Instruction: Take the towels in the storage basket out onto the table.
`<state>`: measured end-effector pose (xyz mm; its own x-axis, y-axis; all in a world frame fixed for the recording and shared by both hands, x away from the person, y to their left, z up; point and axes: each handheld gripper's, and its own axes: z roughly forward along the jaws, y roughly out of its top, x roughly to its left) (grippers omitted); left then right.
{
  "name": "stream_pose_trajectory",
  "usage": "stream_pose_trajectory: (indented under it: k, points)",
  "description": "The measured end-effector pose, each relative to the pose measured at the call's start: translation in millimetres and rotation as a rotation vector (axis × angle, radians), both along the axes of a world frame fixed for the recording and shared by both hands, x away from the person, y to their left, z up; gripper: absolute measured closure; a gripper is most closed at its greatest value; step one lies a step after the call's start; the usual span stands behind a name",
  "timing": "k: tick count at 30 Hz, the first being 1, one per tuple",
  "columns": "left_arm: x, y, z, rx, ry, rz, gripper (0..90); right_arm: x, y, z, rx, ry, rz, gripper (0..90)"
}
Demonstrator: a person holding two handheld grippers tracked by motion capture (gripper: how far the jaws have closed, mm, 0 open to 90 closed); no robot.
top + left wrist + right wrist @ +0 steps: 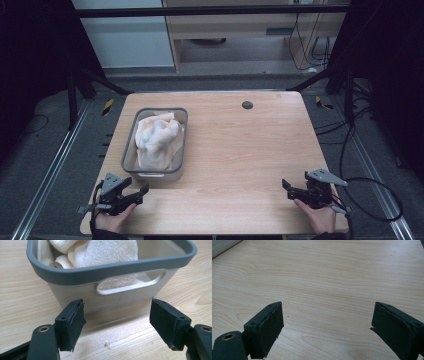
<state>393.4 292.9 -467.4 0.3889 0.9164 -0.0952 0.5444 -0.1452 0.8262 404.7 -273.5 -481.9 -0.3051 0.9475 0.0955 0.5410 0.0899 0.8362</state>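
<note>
A grey-rimmed plastic basket (129, 150) stands on the left half of the wooden table, with crumpled white towels (157, 137) piled inside. In the left gripper view its rim (112, 268) and handle slot are close ahead, towels (100, 252) heaped behind. My left gripper (142, 192) rests at the table's front left corner, just short of the basket's near end, jaws open and empty (117, 322). My right gripper (286, 186) sits at the front right, held by a hand, pointing left over bare wood. It is open with nothing between its pads (327, 327).
A small dark round grommet (247, 105) sits near the table's far edge. Black cables (372, 200) loop on the floor to the right. Metal frame rails (50, 170) run along both sides of the table.
</note>
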Motion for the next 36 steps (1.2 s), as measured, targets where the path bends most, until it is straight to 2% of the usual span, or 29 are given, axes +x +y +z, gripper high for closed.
stream_pose_trajectory:
  k: [3, 8, 14, 22, 36]
  points:
    - [-0.8, -0.1, 2.9, 0.011, -0.020, 0.006, 26.9, -1.0, 1.5, -0.6, -0.001, 0.006, 0.007, 10.8]
    - [-1.2, -0.8, 6.4, 0.016, -0.028, 0.007, 26.1, -1.1, 5.5, -2.2, -0.009, 0.015, 0.045, 11.1]
    - [-1.2, 0.6, 12.7, -0.003, -0.052, 0.019, 25.8, -1.6, 10.1, -2.5, -0.023, 0.015, 0.065, 11.1]
    - [-0.9, -0.8, 21.4, -0.003, -0.075, 0.022, 26.9, -2.2, 10.2, -2.2, -0.025, 0.004, 0.069, 11.1]
    - [-0.1, -0.9, 37.9, -0.019, -0.113, 0.013, 25.9, -1.6, 11.2, -3.3, -0.033, 0.016, 0.069, 10.5]
